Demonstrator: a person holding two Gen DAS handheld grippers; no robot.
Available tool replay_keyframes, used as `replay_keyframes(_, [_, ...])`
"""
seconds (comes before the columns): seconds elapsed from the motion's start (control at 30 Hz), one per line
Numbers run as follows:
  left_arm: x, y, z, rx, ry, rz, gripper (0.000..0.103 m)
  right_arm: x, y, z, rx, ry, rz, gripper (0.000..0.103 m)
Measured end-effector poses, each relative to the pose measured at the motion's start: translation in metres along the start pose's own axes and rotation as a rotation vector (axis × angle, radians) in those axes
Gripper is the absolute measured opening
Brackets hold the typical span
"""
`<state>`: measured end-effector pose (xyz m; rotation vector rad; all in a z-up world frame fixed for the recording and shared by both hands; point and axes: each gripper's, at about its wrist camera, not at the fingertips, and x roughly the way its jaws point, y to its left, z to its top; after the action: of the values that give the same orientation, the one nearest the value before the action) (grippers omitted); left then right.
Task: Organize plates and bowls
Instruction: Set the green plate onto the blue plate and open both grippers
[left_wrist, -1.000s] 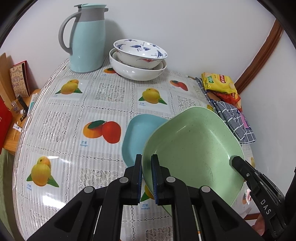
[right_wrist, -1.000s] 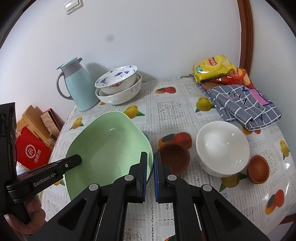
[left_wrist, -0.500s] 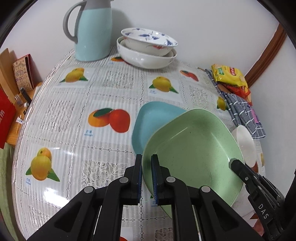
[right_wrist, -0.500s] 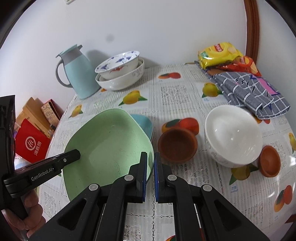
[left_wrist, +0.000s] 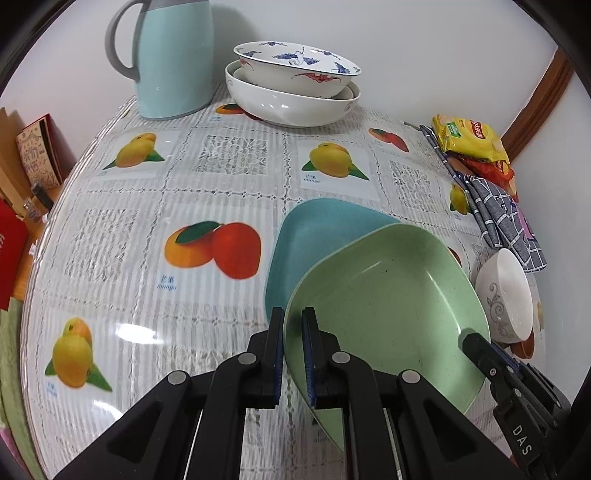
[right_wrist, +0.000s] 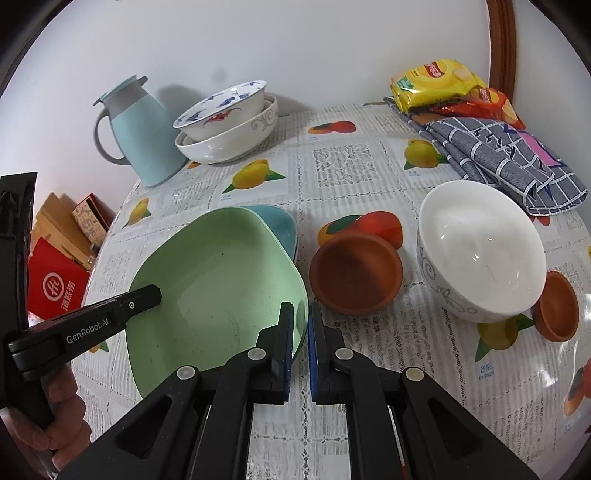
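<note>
My left gripper (left_wrist: 293, 314) and my right gripper (right_wrist: 300, 308) are both shut on opposite rims of a green squarish plate (left_wrist: 391, 306), also in the right wrist view (right_wrist: 218, 291). I hold it low over a blue plate (left_wrist: 317, 236) lying on the table, which it partly covers (right_wrist: 280, 225). A large brown bowl (right_wrist: 356, 273), a white patterned bowl (right_wrist: 480, 254) and a small brown bowl (right_wrist: 557, 310) stand to the right. Two stacked bowls (left_wrist: 291, 85), one blue-patterned inside a white one, stand at the back.
A light blue jug (left_wrist: 173, 59) stands back left by the wall. Snack packets (right_wrist: 443, 86) and a checked cloth (right_wrist: 509, 158) lie back right. The fruit-print tablecloth (left_wrist: 147, 229) drops off at the left edge, with boxes (right_wrist: 55, 288) beyond it.
Both grippers have carried the green plate forward and down toward the table. It now sits lower over the blue plate, and the back bowls and jug look closer.
</note>
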<state>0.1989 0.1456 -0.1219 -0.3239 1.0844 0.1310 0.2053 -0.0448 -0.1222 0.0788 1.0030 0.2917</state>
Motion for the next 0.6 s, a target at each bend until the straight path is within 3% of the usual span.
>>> replay_keyframes(0.33, [0.023, 0.006, 0.034, 0.027, 0.01, -0.035, 0.01, 0.019, 0.009, 0.016, 0.011, 0.033, -0.034, 0.01])
replay_keyframes(0.6, [0.037, -0.001, 0.055, 0.112, 0.0, -0.048, 0.01, 0.028, 0.013, 0.022, 0.068, 0.018, -0.066, 0.015])
